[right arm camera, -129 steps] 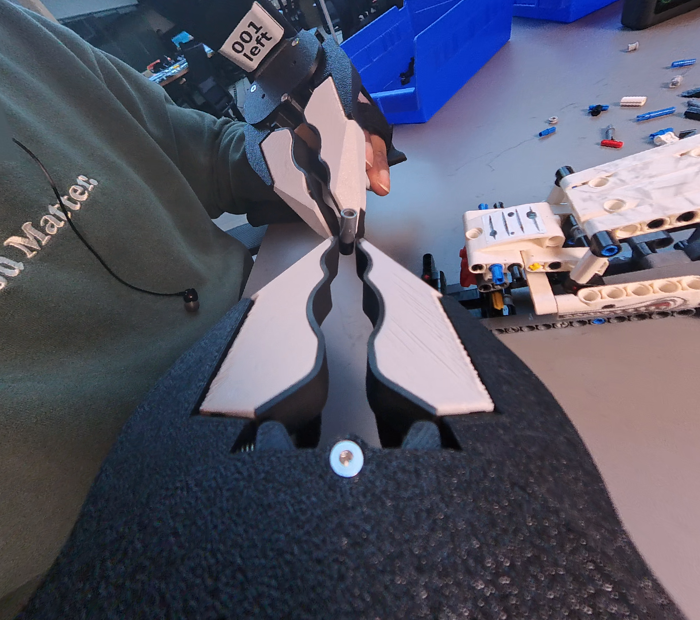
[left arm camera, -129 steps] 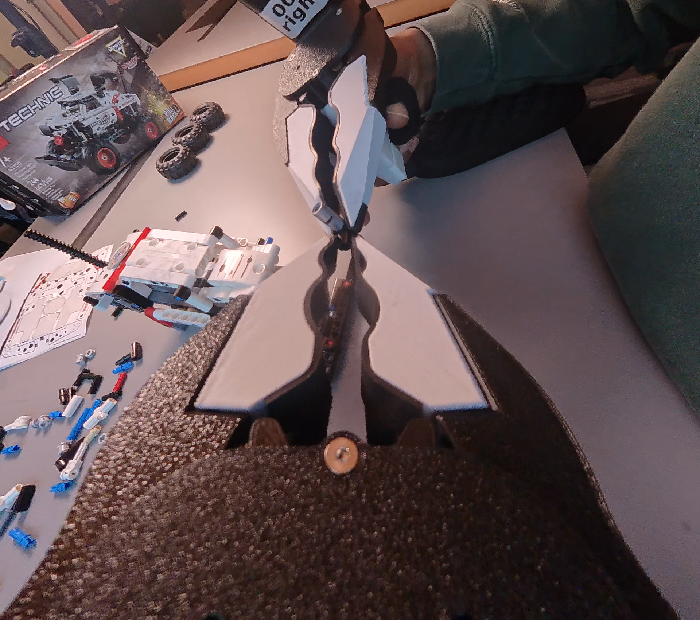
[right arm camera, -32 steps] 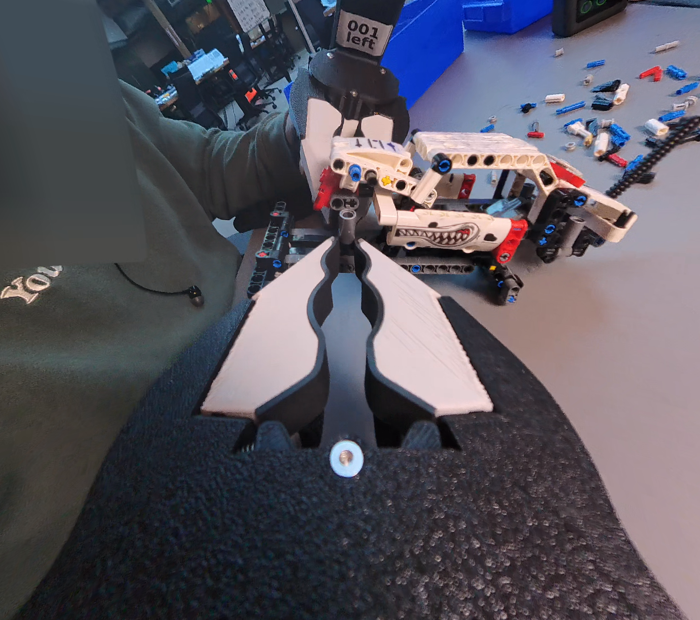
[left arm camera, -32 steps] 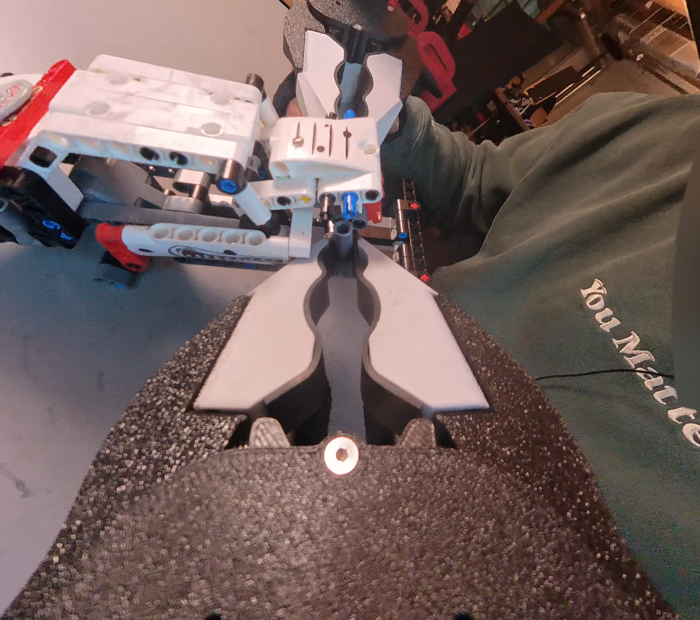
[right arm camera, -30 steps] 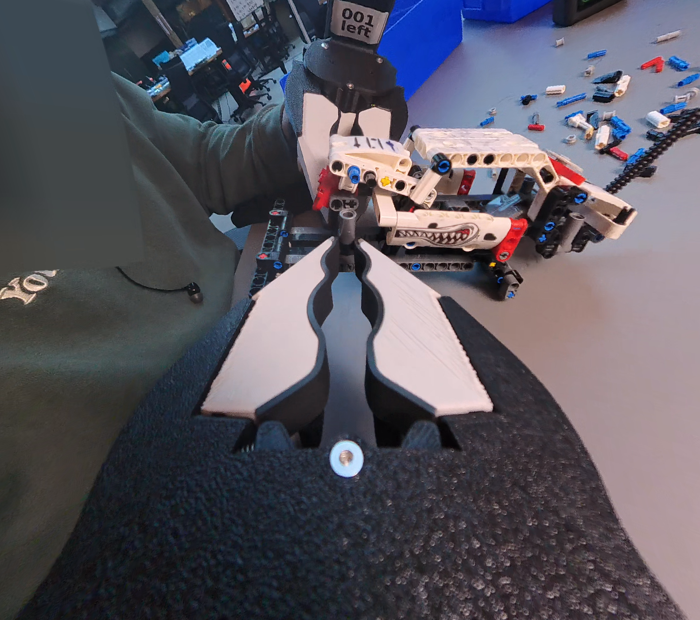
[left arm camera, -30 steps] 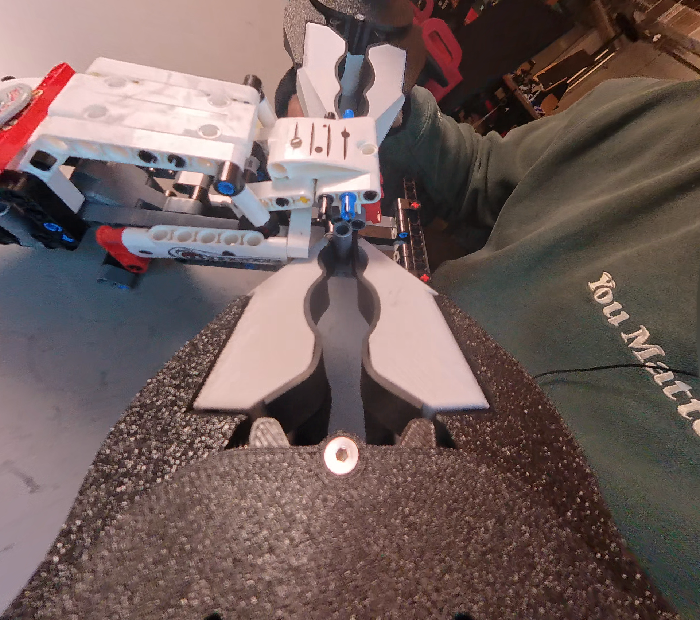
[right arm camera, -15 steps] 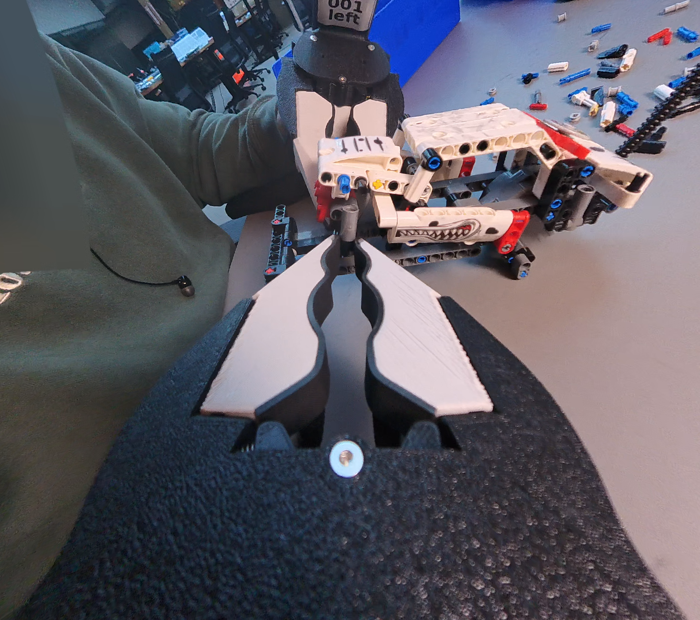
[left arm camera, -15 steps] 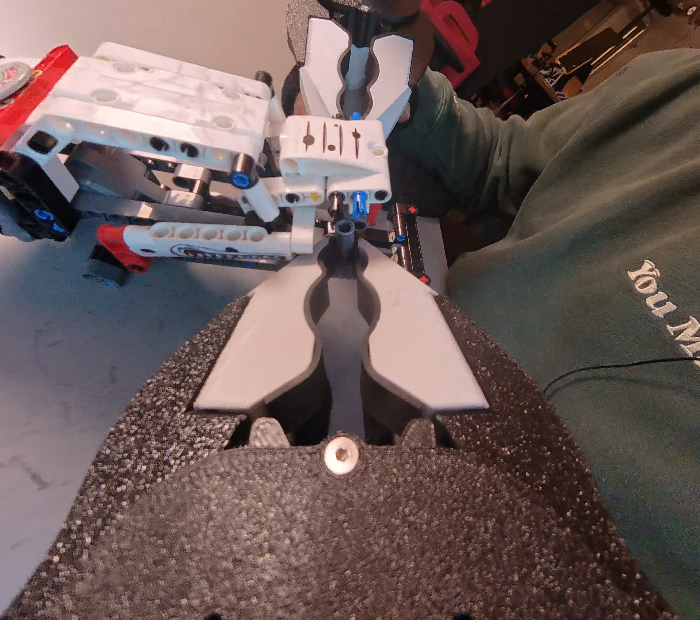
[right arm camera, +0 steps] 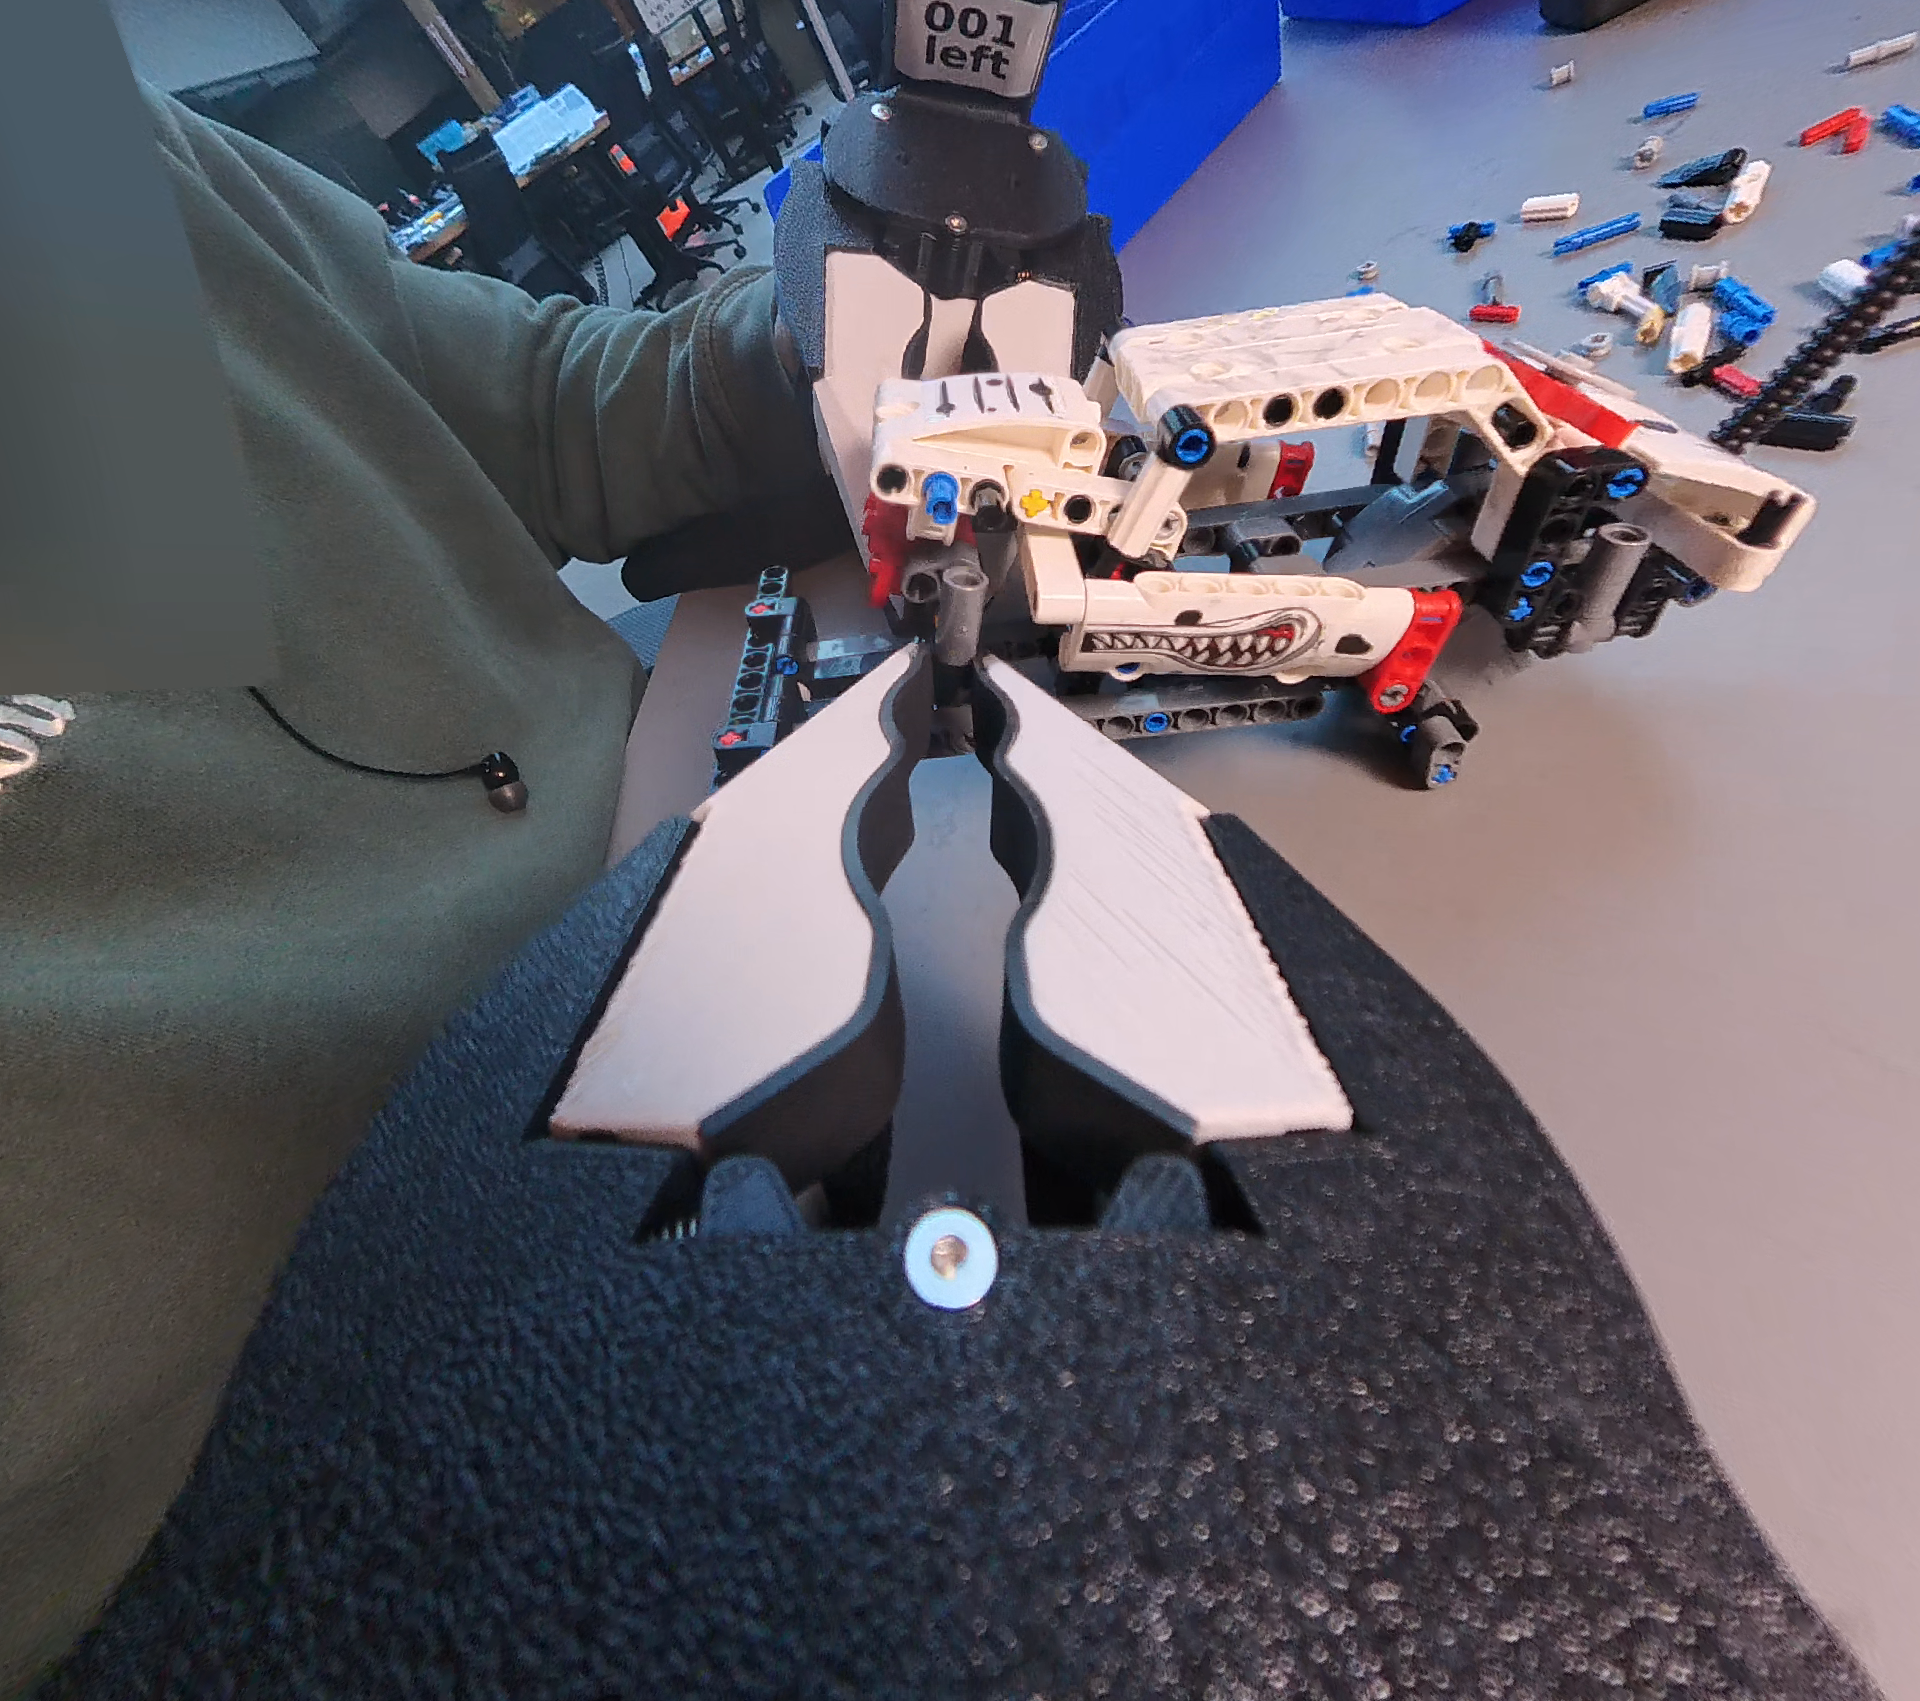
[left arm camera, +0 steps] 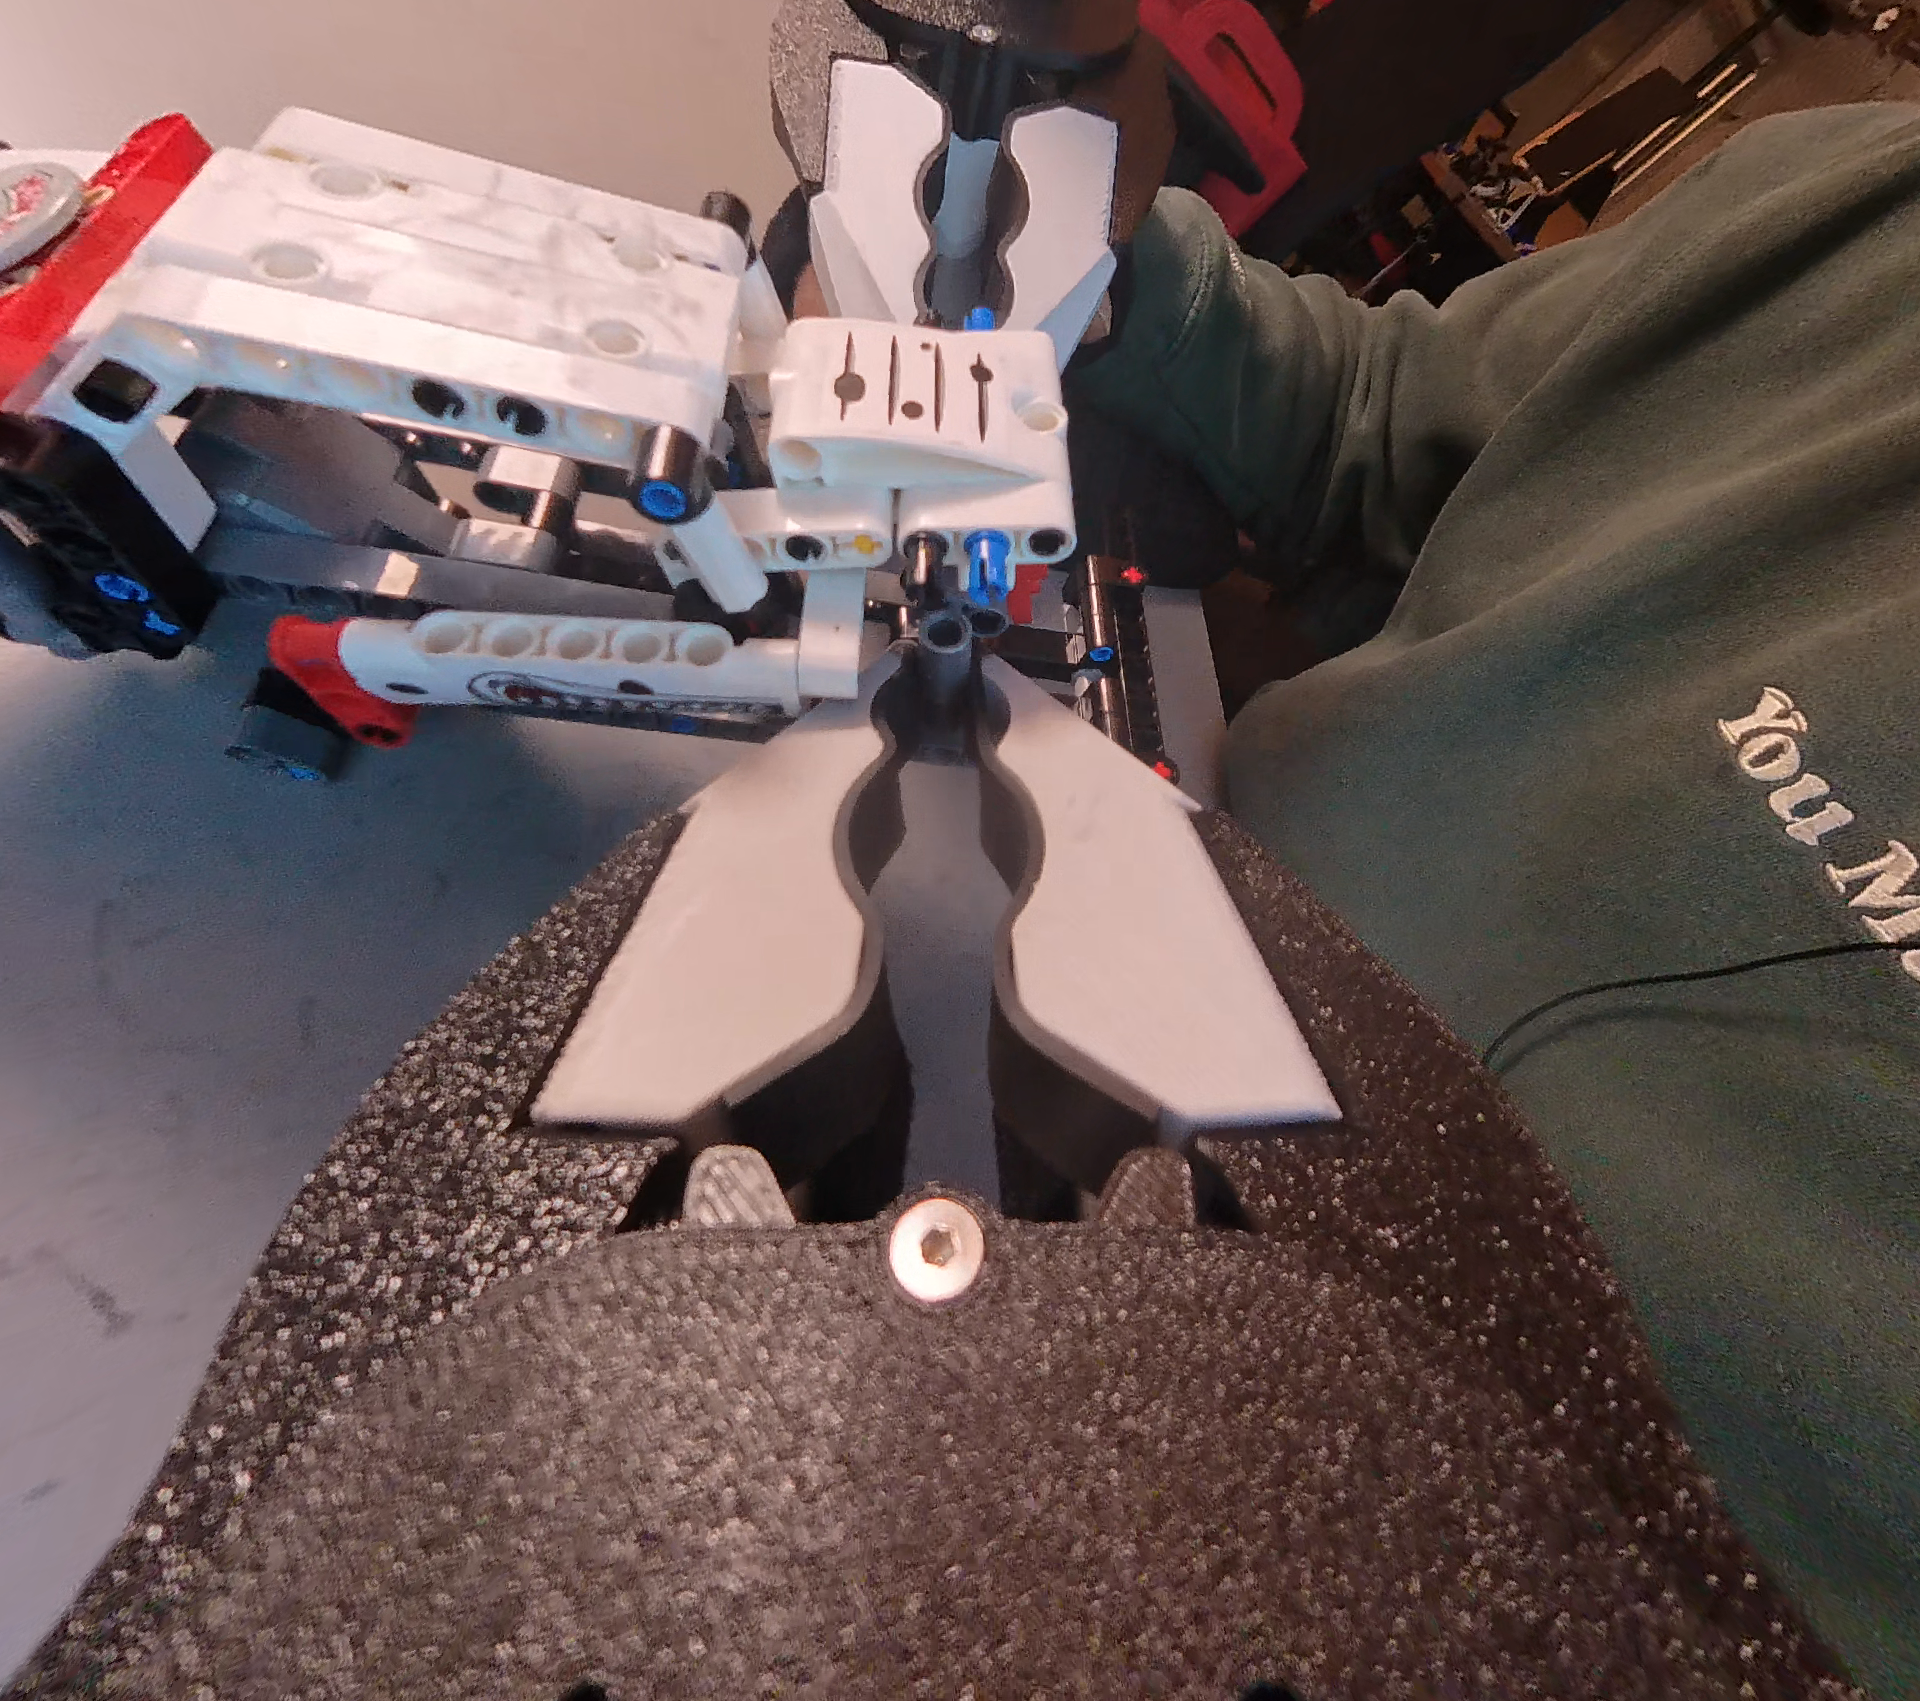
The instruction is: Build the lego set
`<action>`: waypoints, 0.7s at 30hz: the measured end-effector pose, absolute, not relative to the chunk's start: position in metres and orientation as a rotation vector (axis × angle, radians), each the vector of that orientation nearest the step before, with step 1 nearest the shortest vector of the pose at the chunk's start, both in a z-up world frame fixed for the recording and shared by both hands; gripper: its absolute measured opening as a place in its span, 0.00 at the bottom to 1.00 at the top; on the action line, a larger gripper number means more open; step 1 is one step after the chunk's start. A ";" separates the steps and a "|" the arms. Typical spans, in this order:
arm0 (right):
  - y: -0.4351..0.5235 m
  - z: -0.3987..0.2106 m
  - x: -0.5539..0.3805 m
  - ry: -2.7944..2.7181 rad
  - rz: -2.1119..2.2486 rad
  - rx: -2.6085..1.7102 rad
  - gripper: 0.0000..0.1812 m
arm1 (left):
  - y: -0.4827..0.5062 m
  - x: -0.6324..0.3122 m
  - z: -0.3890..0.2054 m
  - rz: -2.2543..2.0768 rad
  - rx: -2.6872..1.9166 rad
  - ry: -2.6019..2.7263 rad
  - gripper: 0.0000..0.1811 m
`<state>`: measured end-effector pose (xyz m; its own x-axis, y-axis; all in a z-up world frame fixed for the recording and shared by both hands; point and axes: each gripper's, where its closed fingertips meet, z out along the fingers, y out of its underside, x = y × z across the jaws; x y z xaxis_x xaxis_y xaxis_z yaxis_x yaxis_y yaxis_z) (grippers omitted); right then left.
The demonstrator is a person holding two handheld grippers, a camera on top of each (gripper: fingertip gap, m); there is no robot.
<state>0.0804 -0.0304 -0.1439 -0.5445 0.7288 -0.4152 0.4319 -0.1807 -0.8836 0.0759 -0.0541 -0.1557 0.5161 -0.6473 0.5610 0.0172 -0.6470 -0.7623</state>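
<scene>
a: both claws have closed in from opposite sides of the truck [right arm camera: 1299,508] since a second ago. the left gripper [left arm camera: 948,695] is clenched on a dark connector [left arm camera: 945,649], the right gripper [right arm camera: 951,675] on a grey connector [right arm camera: 961,602], just under the white rear panel [left arm camera: 920,404].

b: seated yet?

a: can't tell. the sockets are hidden behind the tips. the truck is on the table [right arm camera: 1558,924].

1. The left wrist view looks along its jaws, close to the truck model [left arm camera: 436,446].
2. The right wrist view faces it from the opposite side.
3. Both share the model's rear end.
</scene>
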 end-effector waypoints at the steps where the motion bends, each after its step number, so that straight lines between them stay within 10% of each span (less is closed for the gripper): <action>1: -0.031 -0.144 0.080 -1.848 1.777 -1.341 0.03 | -0.054 0.076 -0.156 -1.152 -2.029 0.514 0.03; 21: -0.038 -0.151 0.077 -1.889 1.702 -1.330 0.03 | -0.056 0.077 -0.164 -1.080 -2.073 0.557 0.03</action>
